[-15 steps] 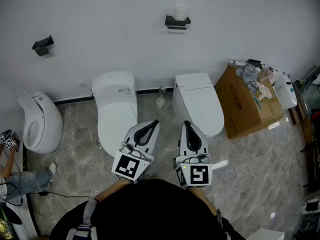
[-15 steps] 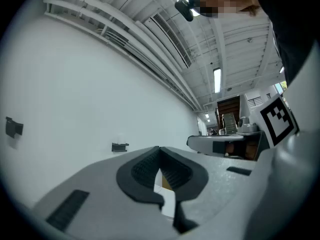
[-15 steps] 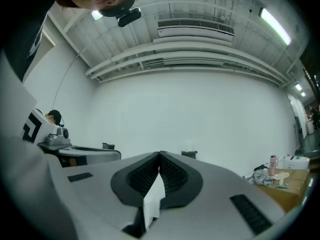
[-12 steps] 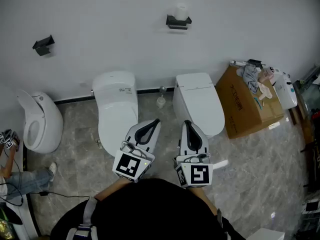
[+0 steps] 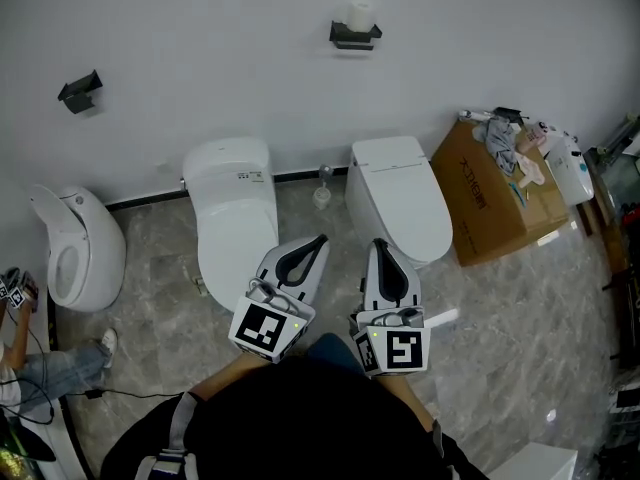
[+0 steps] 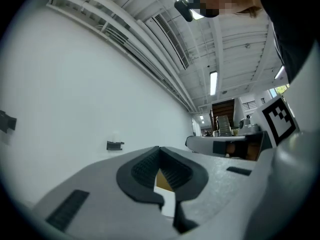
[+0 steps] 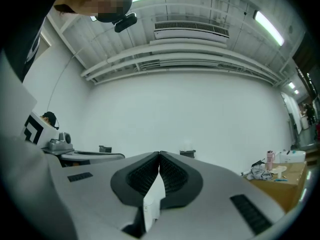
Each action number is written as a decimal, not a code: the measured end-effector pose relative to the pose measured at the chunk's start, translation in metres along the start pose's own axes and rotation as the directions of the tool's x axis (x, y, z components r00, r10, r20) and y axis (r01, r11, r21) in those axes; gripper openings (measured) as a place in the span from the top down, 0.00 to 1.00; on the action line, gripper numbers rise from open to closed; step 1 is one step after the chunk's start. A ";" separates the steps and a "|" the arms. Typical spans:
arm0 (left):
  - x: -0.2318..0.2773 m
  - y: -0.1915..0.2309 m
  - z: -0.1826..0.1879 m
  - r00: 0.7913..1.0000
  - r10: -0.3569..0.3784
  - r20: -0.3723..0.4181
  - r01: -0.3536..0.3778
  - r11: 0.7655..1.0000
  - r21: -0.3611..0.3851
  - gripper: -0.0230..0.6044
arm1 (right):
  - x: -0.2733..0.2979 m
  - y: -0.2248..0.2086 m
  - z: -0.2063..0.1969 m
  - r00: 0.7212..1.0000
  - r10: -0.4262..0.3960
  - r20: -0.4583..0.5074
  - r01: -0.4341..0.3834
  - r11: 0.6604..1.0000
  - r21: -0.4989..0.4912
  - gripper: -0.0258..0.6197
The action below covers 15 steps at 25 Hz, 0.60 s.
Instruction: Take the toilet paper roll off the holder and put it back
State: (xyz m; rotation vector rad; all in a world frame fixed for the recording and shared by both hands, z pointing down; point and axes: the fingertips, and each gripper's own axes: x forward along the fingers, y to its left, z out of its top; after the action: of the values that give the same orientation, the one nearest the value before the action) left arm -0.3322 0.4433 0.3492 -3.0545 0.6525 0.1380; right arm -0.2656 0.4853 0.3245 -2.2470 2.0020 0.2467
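A white toilet paper roll (image 5: 360,15) stands upright on a black holder (image 5: 355,36) high on the white wall, far ahead of both grippers. My left gripper (image 5: 318,240) and right gripper (image 5: 378,245) are held side by side close to my body, both pointing at the wall. Each is shut, with nothing between its jaws. In the left gripper view the shut gripper (image 6: 159,148) has the holder (image 6: 115,145) small to its left. In the right gripper view the holder (image 7: 187,154) sits just right of the shut gripper (image 7: 159,154).
A second, empty black holder (image 5: 80,91) is on the wall at the left. Two white toilets (image 5: 235,208) (image 5: 400,198) stand against the wall, a third (image 5: 75,253) at far left. A cardboard box (image 5: 495,208) with clothes is at the right. A person's leg (image 5: 40,368) shows bottom left.
The head view has shifted slightly. Both grippers remain shut and in much the same place.
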 end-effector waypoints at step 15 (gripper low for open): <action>0.037 0.017 -0.018 1.000 -0.014 0.017 0.014 1.000 0.000 0.95 | 0.029 -0.023 -0.023 1.000 0.006 -0.025 -0.006 1.000 -0.002 0.92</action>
State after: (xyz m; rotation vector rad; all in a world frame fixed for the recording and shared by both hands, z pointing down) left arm -0.3037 0.4125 0.3637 -3.0538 0.6306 0.1630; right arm -0.2388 0.4549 0.3409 -2.2564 2.0222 0.2223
